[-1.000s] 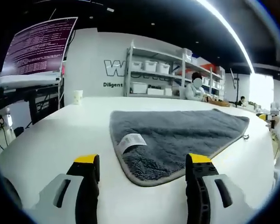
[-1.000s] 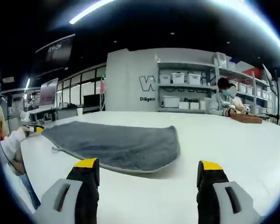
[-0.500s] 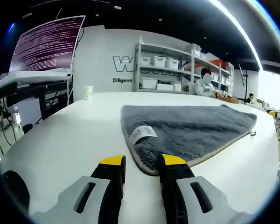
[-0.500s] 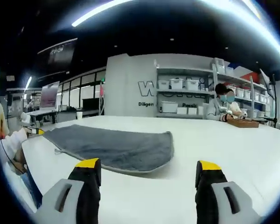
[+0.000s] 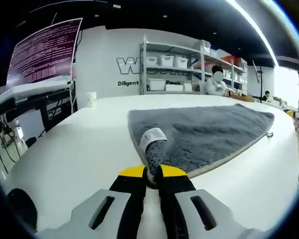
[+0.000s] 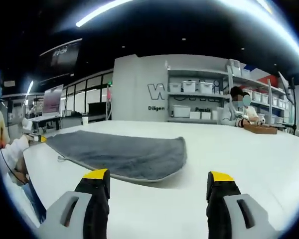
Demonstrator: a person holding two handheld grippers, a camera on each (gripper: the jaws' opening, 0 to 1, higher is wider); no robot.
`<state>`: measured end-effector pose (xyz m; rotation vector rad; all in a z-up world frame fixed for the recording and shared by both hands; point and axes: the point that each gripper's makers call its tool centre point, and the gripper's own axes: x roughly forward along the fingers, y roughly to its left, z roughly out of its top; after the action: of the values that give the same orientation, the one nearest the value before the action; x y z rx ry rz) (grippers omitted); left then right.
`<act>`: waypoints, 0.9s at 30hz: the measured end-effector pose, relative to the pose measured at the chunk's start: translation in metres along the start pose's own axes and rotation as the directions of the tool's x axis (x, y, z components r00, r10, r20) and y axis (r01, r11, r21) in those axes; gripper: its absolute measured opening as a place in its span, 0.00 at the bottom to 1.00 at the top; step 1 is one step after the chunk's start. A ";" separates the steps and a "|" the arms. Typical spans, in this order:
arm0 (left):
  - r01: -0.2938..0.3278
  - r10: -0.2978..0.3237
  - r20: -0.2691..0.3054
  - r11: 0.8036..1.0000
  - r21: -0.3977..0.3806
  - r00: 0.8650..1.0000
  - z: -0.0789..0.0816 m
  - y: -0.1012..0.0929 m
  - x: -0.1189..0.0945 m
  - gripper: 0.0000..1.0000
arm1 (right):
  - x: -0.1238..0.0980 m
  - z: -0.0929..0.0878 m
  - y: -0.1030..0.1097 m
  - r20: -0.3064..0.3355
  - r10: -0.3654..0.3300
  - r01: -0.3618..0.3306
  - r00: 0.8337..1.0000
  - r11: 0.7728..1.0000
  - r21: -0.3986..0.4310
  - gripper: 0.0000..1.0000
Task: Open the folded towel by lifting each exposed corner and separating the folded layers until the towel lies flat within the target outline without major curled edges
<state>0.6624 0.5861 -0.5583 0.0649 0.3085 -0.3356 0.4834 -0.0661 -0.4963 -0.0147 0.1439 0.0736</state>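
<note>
A folded grey towel (image 5: 199, 132) with a white label (image 5: 153, 136) lies on the white table (image 5: 79, 144). My left gripper (image 5: 152, 175) is shut on the towel's near corner, which rises pinched between the yellow-tipped jaws. In the right gripper view the same towel (image 6: 124, 152) lies ahead and to the left. My right gripper (image 6: 158, 180) stands open above bare table, short of the towel's rounded near corner, with nothing between its jaws.
A paper cup (image 5: 91, 99) stands at the table's far edge. White shelves with bins (image 5: 174, 74) line the back wall, where a person (image 6: 239, 109) sits. A monitor (image 5: 42, 52) stands at the left. A person's sleeve (image 6: 10, 149) shows at the left edge.
My left gripper has closed from wide open onto the towel's near corner and lifted it a little. The right gripper has stayed open and nearly still.
</note>
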 end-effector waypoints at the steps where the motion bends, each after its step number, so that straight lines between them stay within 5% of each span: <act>1: -0.004 0.004 -0.001 1.000 0.001 1.000 0.000 0.001 0.000 0.08 | 0.000 0.000 0.000 -0.002 -0.002 0.002 1.000 1.000 0.000 0.79; 11: -0.025 0.025 0.032 1.000 -0.018 0.999 0.001 0.008 -0.003 0.20 | 0.001 -0.002 0.001 -0.016 -0.001 0.001 1.000 1.000 -0.001 0.79; 18: 0.038 -0.032 0.179 0.999 -0.031 0.983 0.026 -0.005 -0.005 0.56 | -0.001 -0.015 -0.004 -0.109 -0.053 0.049 0.993 0.998 -0.046 0.79; 24: 0.107 -0.107 0.183 0.994 0.007 0.977 0.031 -0.030 0.000 0.90 | -0.001 -0.013 -0.004 -0.111 -0.056 0.052 0.992 0.998 -0.038 0.83; 27: 0.155 -0.160 0.171 0.987 0.042 0.972 0.031 -0.044 0.002 0.91 | -0.001 -0.013 -0.003 -0.113 -0.058 0.054 0.992 0.998 -0.042 0.85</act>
<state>0.6587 0.5408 -0.5305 0.0387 0.1354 -0.5008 0.4804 -0.0697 -0.5085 -0.0614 0.2559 0.0194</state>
